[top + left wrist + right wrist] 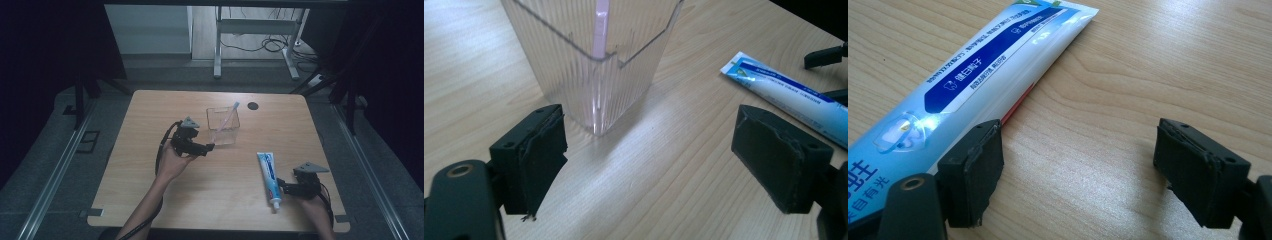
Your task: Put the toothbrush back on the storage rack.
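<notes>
A clear ribbed plastic cup stands upright near the table's middle, and a pink toothbrush leans inside it. My left gripper sits just left of the cup's base, open, and the cup rises a little beyond its jaws with the toothbrush handle showing through the wall. A blue and white toothpaste tube lies flat at the front right. My right gripper is open beside the tube's cap end. The tube lies past the left jaw, and bare wood is between the pads.
The wooden table has a small dark round hole at the back right. Beyond it stand white metal table legs and loose cables on the floor. The toothpaste tube and the other gripper's jaw show far right in the left gripper view.
</notes>
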`<state>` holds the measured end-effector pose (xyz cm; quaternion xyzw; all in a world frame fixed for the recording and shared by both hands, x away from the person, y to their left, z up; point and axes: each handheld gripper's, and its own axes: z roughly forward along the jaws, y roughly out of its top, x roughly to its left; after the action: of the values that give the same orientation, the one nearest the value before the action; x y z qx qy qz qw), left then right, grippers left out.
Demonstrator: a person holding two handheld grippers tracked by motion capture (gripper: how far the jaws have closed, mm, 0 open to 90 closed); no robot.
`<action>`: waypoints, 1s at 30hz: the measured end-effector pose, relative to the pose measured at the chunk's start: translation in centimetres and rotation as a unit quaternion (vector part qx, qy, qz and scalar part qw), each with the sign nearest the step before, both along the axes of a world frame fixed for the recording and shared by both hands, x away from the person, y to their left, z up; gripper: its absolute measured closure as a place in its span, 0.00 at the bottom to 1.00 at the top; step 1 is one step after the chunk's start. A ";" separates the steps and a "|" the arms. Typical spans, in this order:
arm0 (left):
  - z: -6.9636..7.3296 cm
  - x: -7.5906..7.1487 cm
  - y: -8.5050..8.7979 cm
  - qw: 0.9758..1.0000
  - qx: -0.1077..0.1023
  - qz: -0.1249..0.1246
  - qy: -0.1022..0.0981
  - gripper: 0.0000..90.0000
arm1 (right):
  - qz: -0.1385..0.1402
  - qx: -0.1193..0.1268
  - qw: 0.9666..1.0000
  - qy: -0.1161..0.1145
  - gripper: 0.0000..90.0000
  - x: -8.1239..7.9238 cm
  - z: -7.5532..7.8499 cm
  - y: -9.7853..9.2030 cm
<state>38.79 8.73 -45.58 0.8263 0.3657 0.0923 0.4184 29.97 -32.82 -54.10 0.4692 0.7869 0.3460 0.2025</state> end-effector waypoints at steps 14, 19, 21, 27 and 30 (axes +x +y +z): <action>-1.8 -1.3 1.2 1.000 0.001 -0.008 -0.002 0.15 | 0.000 0.000 1.000 0.000 0.22 0.0 0.0 0.0; -2.4 -2.1 1.3 1.000 0.014 -0.012 -0.008 0.15 | 0.001 0.000 1.000 -0.001 0.22 0.0 0.0 0.0; -2.6 -2.4 1.3 1.000 0.015 -0.012 -0.008 0.14 | 0.001 0.000 1.000 -0.001 0.22 0.0 0.0 0.0; -3.7 -3.3 1.7 1.000 0.026 -0.006 -0.009 0.13 | 0.000 0.000 1.000 -0.001 0.22 0.0 0.0 0.0; -4.3 -3.6 2.0 1.000 0.029 -0.004 -0.008 0.12 | 0.001 0.000 1.000 -0.001 0.22 0.0 0.0 0.0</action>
<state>35.16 10.71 -49.87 0.8386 0.3565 0.1082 0.3975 29.98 -32.82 -54.11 0.4683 0.7871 0.3462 0.2032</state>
